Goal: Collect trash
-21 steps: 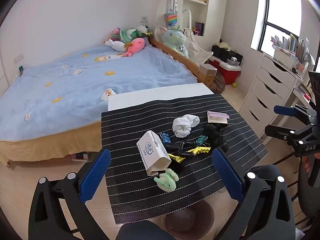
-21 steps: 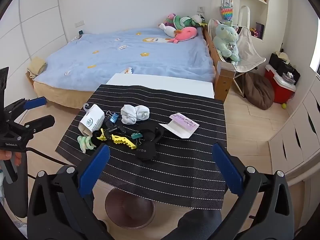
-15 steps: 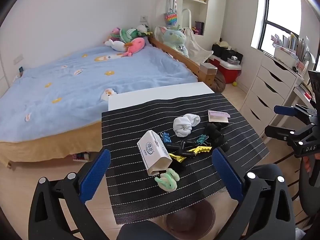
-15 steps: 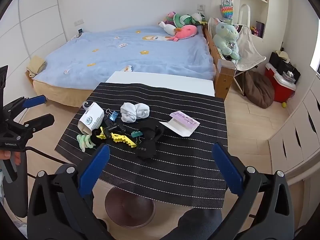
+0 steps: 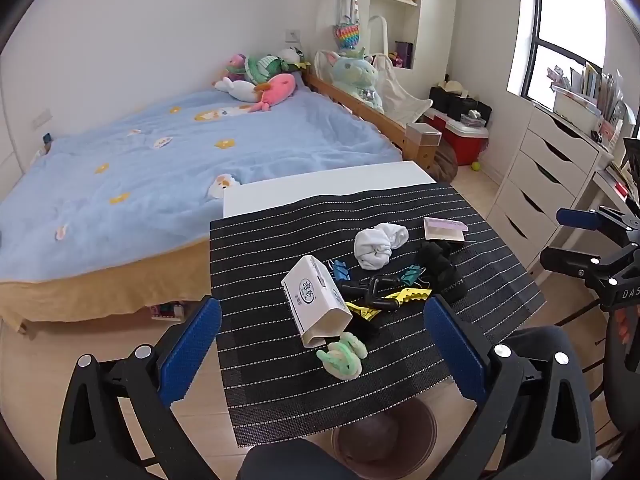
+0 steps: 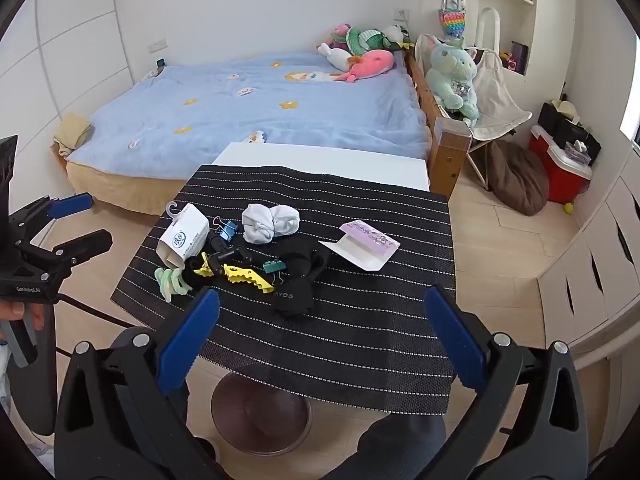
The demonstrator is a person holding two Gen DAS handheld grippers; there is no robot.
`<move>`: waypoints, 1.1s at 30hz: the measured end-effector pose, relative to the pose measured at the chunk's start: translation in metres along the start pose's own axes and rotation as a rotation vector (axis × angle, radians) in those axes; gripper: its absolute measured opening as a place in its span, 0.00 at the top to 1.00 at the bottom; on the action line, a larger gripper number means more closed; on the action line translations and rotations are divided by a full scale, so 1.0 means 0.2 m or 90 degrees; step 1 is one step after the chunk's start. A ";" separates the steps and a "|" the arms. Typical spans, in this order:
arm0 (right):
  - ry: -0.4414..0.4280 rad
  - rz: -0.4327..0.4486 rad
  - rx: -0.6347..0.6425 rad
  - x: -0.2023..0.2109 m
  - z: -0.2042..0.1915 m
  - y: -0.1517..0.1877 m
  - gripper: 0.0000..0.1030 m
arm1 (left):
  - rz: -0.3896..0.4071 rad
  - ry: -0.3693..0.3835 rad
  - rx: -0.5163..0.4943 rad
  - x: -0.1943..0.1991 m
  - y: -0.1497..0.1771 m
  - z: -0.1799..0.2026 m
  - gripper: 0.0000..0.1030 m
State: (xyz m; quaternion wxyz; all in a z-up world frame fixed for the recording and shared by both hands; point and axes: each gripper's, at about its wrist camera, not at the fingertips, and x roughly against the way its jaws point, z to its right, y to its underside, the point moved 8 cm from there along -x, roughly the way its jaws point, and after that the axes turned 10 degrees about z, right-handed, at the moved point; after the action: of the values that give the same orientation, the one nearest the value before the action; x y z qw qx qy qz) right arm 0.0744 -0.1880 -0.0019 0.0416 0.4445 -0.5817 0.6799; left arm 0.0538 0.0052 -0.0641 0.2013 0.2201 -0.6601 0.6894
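Two hand-held grippers hang over the near edge of the counter (image 6: 320, 158), both with blue-padded jaws spread wide and holding nothing: the left hand-held gripper (image 5: 322, 354) fills the bottom of the left wrist view, the right hand-held gripper (image 6: 322, 338) the bottom of the right wrist view. A black striped mat (image 6: 360, 332) covers most of the counter and overhangs its near side. The clutter lies at centre frame in both views. A white box (image 5: 314, 300) lies on its side with its open end toward the camera, a green hair tie (image 5: 343, 356) just beside that end. To the right of the box sit a blue clip (image 5: 340, 269), a yellow clip (image 5: 408, 294), a teal clip (image 5: 412, 274) and a black handle (image 5: 370, 292), crowded together. White socks (image 5: 378, 246) lie above them in the frame, black socks (image 5: 438, 266) to the right, and a pink card (image 5: 444, 229) toward the upper right of the mat, apart from the pile. A brown bin (image 6: 260, 416) stands on the floor below the mat's near edge, at bottom centre. A bed (image 6: 256, 108) fills the upper left behind the counter.
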 end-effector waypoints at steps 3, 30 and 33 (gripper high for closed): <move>-0.001 0.001 -0.001 0.00 -0.01 0.00 0.03 | 0.000 0.000 0.001 0.00 0.00 0.00 0.06; -0.004 -0.003 -0.001 -0.01 -0.02 0.03 0.03 | -0.008 -0.007 0.000 0.00 -0.01 0.00 0.06; -0.003 -0.005 0.000 -0.02 -0.02 0.04 0.03 | -0.008 -0.006 0.002 0.00 0.00 0.00 0.06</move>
State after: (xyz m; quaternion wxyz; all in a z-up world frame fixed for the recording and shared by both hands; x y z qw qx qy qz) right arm 0.0695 -0.1851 -0.0105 0.0426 0.4485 -0.5802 0.6786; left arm 0.0542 0.0049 -0.0632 0.2025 0.2275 -0.6586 0.6880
